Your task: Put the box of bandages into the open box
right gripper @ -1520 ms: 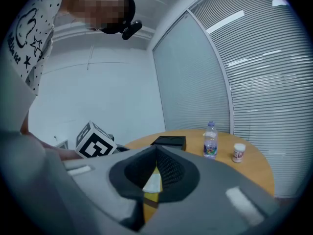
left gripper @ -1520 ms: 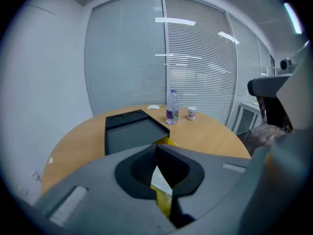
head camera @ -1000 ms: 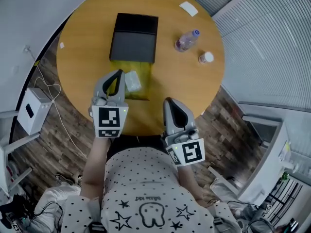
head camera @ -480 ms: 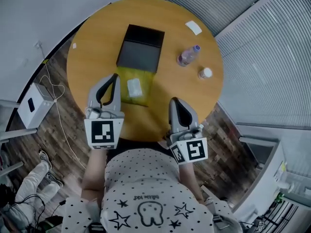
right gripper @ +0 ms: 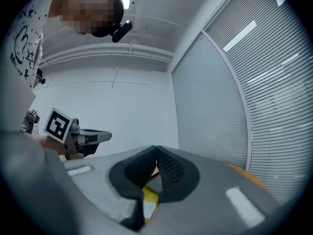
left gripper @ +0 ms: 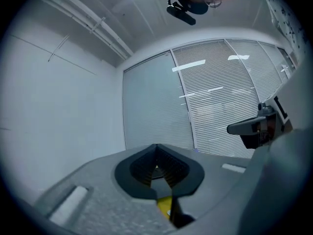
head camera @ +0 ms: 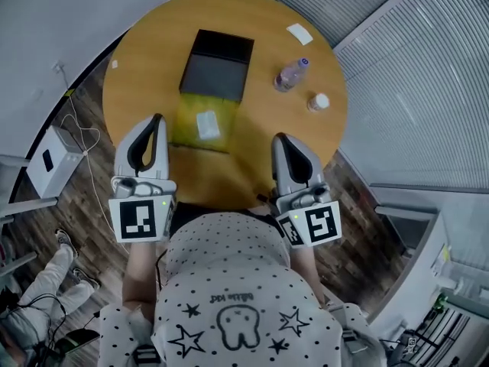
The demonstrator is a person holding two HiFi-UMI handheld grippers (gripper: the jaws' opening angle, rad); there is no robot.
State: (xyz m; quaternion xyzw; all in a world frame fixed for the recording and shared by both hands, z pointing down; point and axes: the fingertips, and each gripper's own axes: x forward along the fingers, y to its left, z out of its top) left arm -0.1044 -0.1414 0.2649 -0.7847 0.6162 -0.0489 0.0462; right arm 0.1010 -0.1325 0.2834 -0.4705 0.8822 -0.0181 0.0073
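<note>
The little white box of bandages [head camera: 207,123] lies inside the open box [head camera: 183,132], on its yellow floor. The open box sits on the round table [head camera: 153,60], from the middle toward the near edge, where the person stands. A black part that looks like its lid [head camera: 216,67] lies flat behind it, toward the far edge.

The left tool [head camera: 157,118] is shut tight and holds nothing. Its two jaws touch each other. It hangs over the near left edge of the table, beside the open box and not touching it. The right tool [head camera: 280,138] is shut too, with nothing between its jaws. It hangs over the near right edge, apart from all the things on the table.

A plastic bottle [head camera: 292,73] lies toward the right edge, with a small white-topped jar [head camera: 317,101] near it. A white card [head camera: 299,33] lies by the far right edge.

The job looks done to me. The bandages are in the box, and no tool has hold of them. I think nothing is left to do.
</note>
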